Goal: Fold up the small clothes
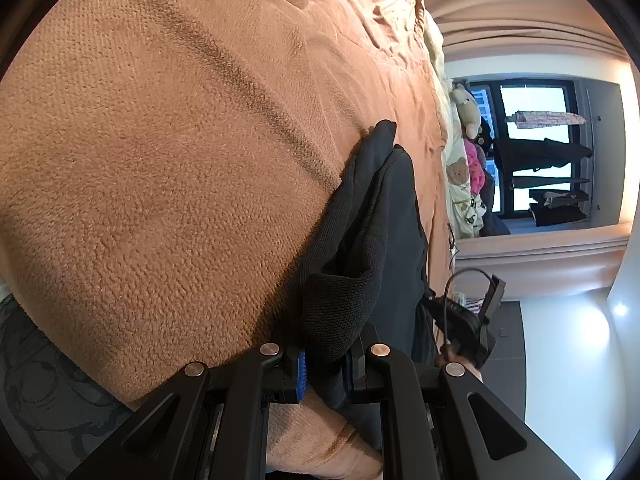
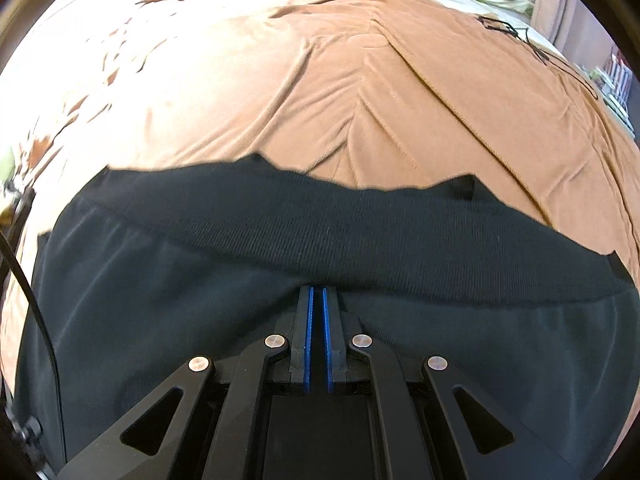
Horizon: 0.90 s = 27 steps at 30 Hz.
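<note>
The left hand-held gripper is clamped on a bunched fold of the one black garment, ribbed knit bulging between its blue-padded fingers. From there the cloth runs away across the brown fleece blanket on the bed; this gripper points shallowly downward. The right hand-held gripper has its two pads nearly together, nothing visibly between them, tips right at the garment's ribbed band, pointing steeply down. Stuffed toys lie beyond.
</note>
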Each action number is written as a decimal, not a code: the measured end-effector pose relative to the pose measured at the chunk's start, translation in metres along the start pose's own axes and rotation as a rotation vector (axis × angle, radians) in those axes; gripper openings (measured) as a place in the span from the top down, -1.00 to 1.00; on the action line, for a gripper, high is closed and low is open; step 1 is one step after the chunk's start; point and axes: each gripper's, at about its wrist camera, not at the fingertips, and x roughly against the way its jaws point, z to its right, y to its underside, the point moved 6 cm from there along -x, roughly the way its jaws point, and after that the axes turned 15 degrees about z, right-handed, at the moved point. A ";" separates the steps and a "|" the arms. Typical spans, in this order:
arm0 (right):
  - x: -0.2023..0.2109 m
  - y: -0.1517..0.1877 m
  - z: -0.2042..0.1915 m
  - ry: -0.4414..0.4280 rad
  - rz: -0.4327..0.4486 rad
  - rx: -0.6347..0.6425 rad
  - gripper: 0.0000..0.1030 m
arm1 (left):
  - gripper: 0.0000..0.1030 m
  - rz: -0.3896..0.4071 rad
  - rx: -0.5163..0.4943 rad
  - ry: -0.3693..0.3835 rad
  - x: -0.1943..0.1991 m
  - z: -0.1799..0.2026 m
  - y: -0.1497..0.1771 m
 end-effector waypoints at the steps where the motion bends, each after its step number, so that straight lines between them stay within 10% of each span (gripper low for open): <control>1: -0.002 -0.001 0.000 -0.005 -0.007 -0.007 0.97 | 0.74 -0.001 -0.001 0.001 0.000 0.000 0.000; 27: 0.116 0.096 -0.034 -0.150 -0.002 0.045 0.96 | 0.75 0.008 -0.043 0.085 0.012 0.043 0.000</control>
